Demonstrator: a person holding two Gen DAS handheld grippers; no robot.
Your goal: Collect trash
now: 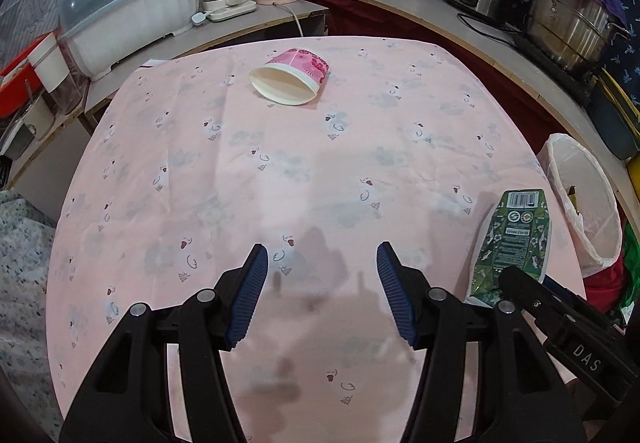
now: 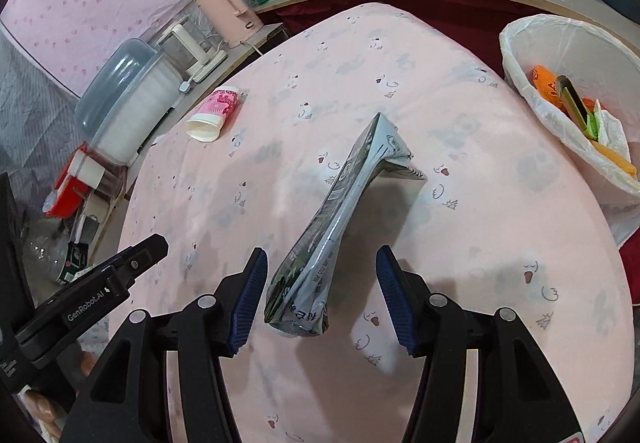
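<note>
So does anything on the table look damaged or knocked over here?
Yes. The green drink carton is crushed flat and crumpled, lying between the open right claw fingers. Farther off, the pink floral paper cup lies tipped on its side, its mouth squashed oval. No spill shows.

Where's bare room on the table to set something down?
Open cloth between the cup and the left gripper, and along the table's left side. Crowded at the right edge: carton, right gripper, bin beside it.

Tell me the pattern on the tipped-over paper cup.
Pink floral print with a white rim band on the paper cup, clearest in the left wrist view.
</note>
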